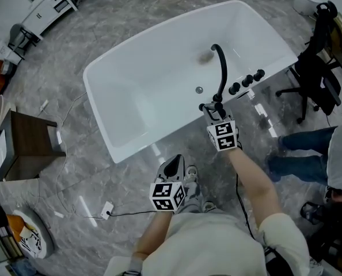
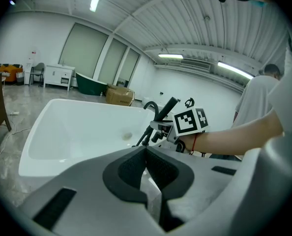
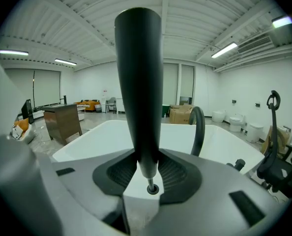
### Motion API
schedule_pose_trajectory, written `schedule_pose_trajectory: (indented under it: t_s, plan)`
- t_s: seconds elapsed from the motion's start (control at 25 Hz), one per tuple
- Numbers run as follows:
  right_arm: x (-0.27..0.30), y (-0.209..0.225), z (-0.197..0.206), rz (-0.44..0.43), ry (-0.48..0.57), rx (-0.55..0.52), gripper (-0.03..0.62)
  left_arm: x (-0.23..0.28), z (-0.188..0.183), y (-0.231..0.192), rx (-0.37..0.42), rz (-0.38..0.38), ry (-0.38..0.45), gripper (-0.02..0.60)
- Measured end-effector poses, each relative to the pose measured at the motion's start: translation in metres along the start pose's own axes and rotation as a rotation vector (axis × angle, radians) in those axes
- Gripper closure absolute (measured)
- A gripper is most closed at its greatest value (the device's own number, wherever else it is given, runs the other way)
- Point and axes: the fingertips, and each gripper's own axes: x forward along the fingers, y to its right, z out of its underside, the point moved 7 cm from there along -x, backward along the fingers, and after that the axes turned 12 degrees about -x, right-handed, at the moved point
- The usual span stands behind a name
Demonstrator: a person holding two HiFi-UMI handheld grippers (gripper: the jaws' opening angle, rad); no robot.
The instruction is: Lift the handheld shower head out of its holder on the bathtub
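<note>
The white bathtub (image 1: 130, 96) lies ahead, with a black curved faucet (image 1: 221, 68) and black knobs (image 1: 246, 82) on its near right rim. My right gripper (image 1: 212, 109) hovers over that rim, beside the faucet's base. It is shut on the black shower head handle (image 3: 138, 82), which stands upright between the pads in the right gripper view. From the left gripper view the handle (image 2: 168, 107) sticks up slanted from the right gripper (image 2: 160, 127). My left gripper (image 1: 174, 163) hangs nearer to me, off the tub's edge, shut with nothing in it (image 2: 146, 151).
A dark wooden side table (image 1: 27, 145) stands left of the tub. A black office chair (image 1: 315, 79) and a person's legs in jeans (image 1: 300, 151) are at the right. A cable with a white plug block (image 1: 106, 210) lies on the grey floor.
</note>
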Motion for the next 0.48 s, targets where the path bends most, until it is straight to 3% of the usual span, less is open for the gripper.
schedule_pose_trajectory:
  t_s: [0.48]
  plan:
    - [-0.106, -0.002, -0.019, 0.022, 0.140, 0.013, 0.451, -0.044, 0.033, 0.052, 0.034, 0.016, 0.047, 0.560]
